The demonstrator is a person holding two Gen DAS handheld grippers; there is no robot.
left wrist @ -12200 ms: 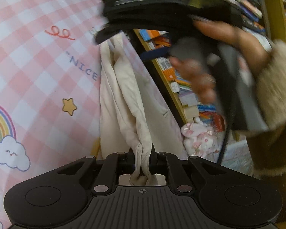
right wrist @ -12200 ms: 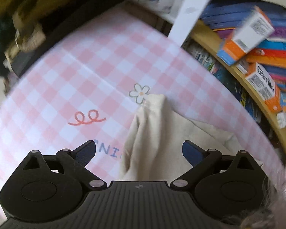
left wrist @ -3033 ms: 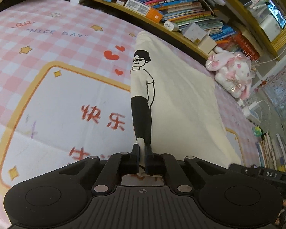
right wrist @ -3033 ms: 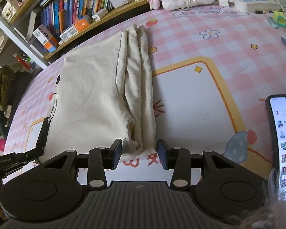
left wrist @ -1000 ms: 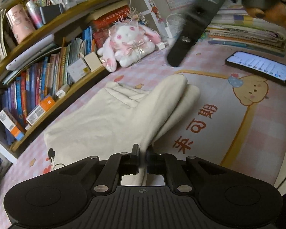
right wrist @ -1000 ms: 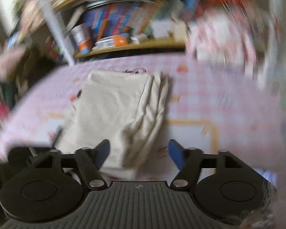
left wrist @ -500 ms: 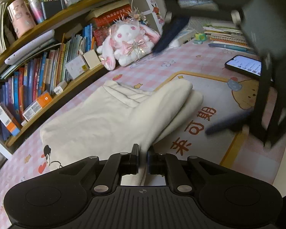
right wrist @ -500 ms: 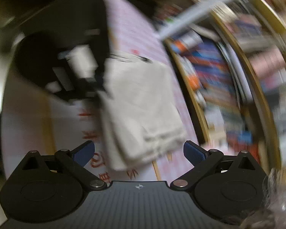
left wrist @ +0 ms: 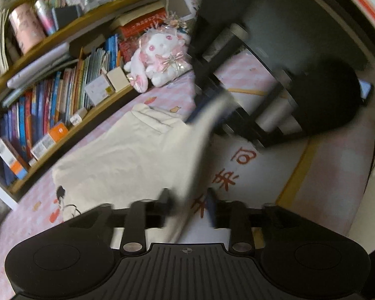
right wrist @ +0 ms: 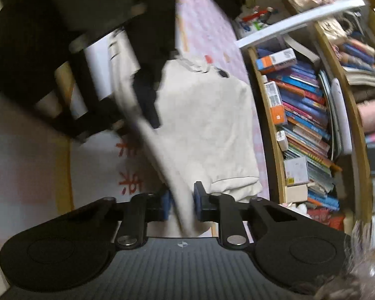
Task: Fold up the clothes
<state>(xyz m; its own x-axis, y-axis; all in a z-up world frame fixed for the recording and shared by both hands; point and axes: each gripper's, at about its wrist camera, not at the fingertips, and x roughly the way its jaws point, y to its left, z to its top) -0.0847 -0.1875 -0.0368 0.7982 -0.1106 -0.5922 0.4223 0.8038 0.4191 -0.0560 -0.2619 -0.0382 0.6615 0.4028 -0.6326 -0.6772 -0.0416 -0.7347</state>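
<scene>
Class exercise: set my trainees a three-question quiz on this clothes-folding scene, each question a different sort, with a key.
1. True or false: the plush rabbit sits clear of the cream garment.
2. What lies between the fingers of the right gripper? A a book; B the garment's folded edge; C a phone.
3. Fill in: the wooden shelf behind the garment holds rows of ____.
Key: 1 true. 2 B; its jaws have just been closing on that edge. 3 books.

Soft matt cream cloth garment [left wrist: 127, 155], matt black plastic left gripper [left wrist: 187, 200] w/ ribbed body, wood shelf [left wrist: 62, 135].
</scene>
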